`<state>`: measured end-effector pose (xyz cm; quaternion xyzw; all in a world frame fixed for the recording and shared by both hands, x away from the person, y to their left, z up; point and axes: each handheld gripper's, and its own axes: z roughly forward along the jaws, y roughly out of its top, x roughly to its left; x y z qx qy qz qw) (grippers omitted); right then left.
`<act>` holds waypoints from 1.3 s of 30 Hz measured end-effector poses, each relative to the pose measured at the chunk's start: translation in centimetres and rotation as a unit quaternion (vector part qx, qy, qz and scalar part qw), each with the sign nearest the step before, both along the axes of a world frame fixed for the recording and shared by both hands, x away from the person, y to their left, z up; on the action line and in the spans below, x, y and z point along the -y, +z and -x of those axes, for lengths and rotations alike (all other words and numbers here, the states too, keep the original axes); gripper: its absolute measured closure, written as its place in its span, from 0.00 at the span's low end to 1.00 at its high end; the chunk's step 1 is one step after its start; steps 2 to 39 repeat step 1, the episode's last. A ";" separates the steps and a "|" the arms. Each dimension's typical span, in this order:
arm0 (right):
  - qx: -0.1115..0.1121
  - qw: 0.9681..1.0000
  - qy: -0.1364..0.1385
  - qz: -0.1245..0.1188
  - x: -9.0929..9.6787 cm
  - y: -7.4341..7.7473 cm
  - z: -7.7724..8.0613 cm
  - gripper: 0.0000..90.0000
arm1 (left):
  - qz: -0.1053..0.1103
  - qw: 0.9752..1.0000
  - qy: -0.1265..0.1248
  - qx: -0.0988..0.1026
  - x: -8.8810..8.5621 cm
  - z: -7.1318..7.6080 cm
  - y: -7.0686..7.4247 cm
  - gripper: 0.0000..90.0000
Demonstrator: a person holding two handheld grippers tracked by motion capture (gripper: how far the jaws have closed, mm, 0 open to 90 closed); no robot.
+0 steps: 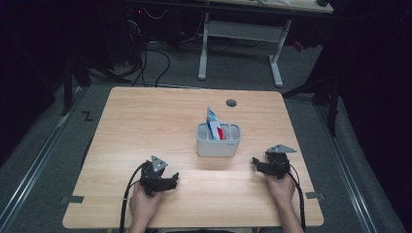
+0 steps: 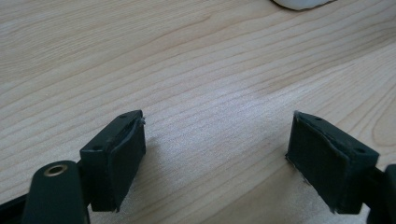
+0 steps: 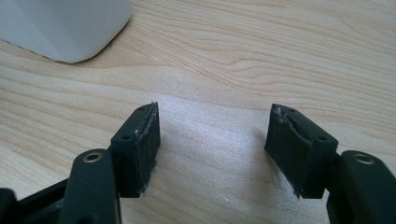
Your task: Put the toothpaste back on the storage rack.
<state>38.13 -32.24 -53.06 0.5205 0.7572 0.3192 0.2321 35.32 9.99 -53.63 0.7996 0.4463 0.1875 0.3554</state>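
A pale grey organiser (image 1: 218, 144) with several compartments stands at the middle of the wooden table (image 1: 145, 121). A blue, white and red packet (image 1: 214, 125) sticks up out of it. My left gripper (image 1: 172, 180) rests low near the front left, jaws pointing right. In the left gripper view the left gripper (image 2: 217, 126) is open over bare wood, and the organiser's base (image 2: 299, 3) shows at the top edge. My right gripper (image 1: 257, 165) sits right of the organiser, jaws pointing left. In the right gripper view the right gripper (image 3: 214, 116) is open and empty, with a corner of the organiser (image 3: 60, 28) ahead to the left.
A round cable hole (image 1: 231, 103) sits in the tabletop behind the organiser. Beyond the table stands a desk with white legs (image 1: 240, 29), and cables (image 1: 155, 58) lie on the dark floor. The table's front edge runs close under both hands.
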 end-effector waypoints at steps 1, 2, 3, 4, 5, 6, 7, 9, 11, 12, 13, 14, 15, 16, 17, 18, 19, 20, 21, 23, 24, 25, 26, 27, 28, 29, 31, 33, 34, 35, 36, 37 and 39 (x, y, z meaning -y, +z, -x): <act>0.000 1.000 0.000 0.000 0.0 0.0 0.0 0.39 | 0.000 1.000 0.000 0.000 0.0 0.0 0.0 0.22; 0.000 1.000 0.000 0.000 0.0 0.0 0.0 0.39 | 0.000 1.000 0.000 0.000 0.0 0.0 0.0 0.22; 0.000 1.000 0.000 0.000 0.0 0.0 0.0 0.39 | 0.000 1.000 0.000 0.000 0.0 0.0 0.0 0.22; 0.000 1.000 0.000 0.000 0.0 0.0 0.0 0.39 | 0.000 1.000 0.000 0.000 0.0 0.0 0.0 0.22; 0.000 1.000 0.000 0.000 0.0 0.0 0.0 0.39 | 0.000 1.000 0.000 0.000 0.0 0.0 0.0 0.22; 0.000 1.000 0.000 0.000 0.0 0.0 0.0 0.39 | 0.000 1.000 0.000 0.000 0.0 0.0 0.0 0.22; 0.000 1.000 0.000 0.000 0.0 0.0 0.0 0.39 | 0.000 1.000 0.000 0.000 0.0 0.0 0.0 0.22; 0.000 1.000 0.000 0.000 0.0 0.0 0.0 0.39 | 0.000 1.000 0.000 0.000 0.0 0.0 0.0 0.22; 0.000 1.000 0.000 0.000 0.0 0.0 0.0 0.39 | 0.000 1.000 0.000 0.000 0.0 0.0 0.0 0.22; 0.000 1.000 0.000 0.000 0.0 0.0 0.0 0.39 | 0.000 1.000 0.000 0.000 0.0 0.0 0.0 0.22; 0.000 1.000 0.000 0.000 0.0 0.0 0.0 0.39 | 0.000 1.000 0.000 0.000 0.0 0.0 0.0 0.22; 0.000 1.000 0.000 0.000 0.0 0.0 0.0 0.39 | 0.000 1.000 0.000 0.000 0.0 0.0 0.0 0.22; 0.000 1.000 0.000 0.000 0.0 0.0 0.0 0.39 | 0.000 1.000 0.000 0.000 0.0 0.0 0.0 0.22; 0.000 1.000 0.000 0.000 0.0 0.0 0.0 0.39 | 0.000 1.000 0.000 0.000 0.0 0.0 0.0 0.22; 0.000 1.000 0.000 0.000 0.0 0.0 0.0 0.39 | 0.000 1.000 0.000 0.000 0.0 0.0 0.0 0.22; 0.000 1.000 0.000 0.000 0.0 0.0 0.0 0.39 | 0.000 1.000 0.000 0.000 0.0 0.0 0.0 0.22; 0.000 1.000 0.000 0.000 0.0 0.0 0.0 0.39 | 0.000 1.000 0.000 0.000 0.0 0.0 0.0 0.22; 0.000 1.000 0.000 0.000 0.0 0.0 0.0 0.39 | 0.000 1.000 0.000 0.000 0.0 0.0 0.0 0.22; 0.000 1.000 0.000 0.000 0.0 0.0 0.0 0.39 | 0.000 1.000 0.000 0.000 0.0 0.0 0.0 0.22; 0.000 1.000 0.000 0.000 0.0 0.0 0.0 0.39 | 0.000 1.000 0.000 0.000 0.0 0.0 0.0 0.22; 0.000 1.000 0.000 0.000 0.0 0.0 0.0 0.39 | 0.000 1.000 0.000 0.000 0.0 0.0 0.0 0.22; 0.000 1.000 0.000 0.000 0.0 0.0 0.0 0.39 | 0.000 1.000 0.000 0.000 0.0 0.0 0.0 0.22; 0.000 1.000 0.000 0.000 0.0 0.0 0.0 0.39 | 0.000 1.000 0.000 0.000 0.0 0.0 0.0 0.22; 0.000 1.000 0.000 0.000 0.0 0.0 0.0 0.39 | 0.000 1.000 0.000 0.000 0.0 0.0 0.0 0.22; 0.000 1.000 0.000 0.000 0.0 0.0 0.0 0.39 | 0.000 1.000 0.000 0.000 0.0 0.0 0.0 0.22; 0.000 1.000 0.000 0.000 0.0 0.0 0.0 0.39 | 0.000 1.000 0.000 0.000 0.0 0.0 0.0 0.22; 0.000 1.000 0.000 0.000 0.0 0.0 0.0 0.39 | 0.000 1.000 0.000 0.000 0.0 0.0 0.0 0.22; 0.000 1.000 0.000 0.000 0.0 0.0 0.0 0.39 | 0.000 1.000 0.000 0.000 0.0 0.0 0.0 0.22; 0.000 1.000 0.000 0.000 0.0 0.0 0.0 0.39 | 0.000 1.000 0.000 0.000 0.0 0.0 0.0 0.22; 0.000 1.000 0.000 0.000 0.0 0.0 0.0 0.39 | 0.000 1.000 0.000 0.000 0.0 0.0 0.0 0.22; 0.000 1.000 0.000 0.000 0.0 0.0 0.0 0.39 | 0.000 1.000 0.000 0.000 0.0 0.0 0.0 0.22; 0.000 1.000 0.000 0.000 0.0 0.0 0.0 0.39 | 0.000 1.000 0.000 0.000 0.0 0.0 0.0 0.22; 0.000 1.000 0.000 0.000 0.0 0.0 0.0 0.39 | 0.000 1.000 0.000 0.000 0.0 0.0 0.0 0.22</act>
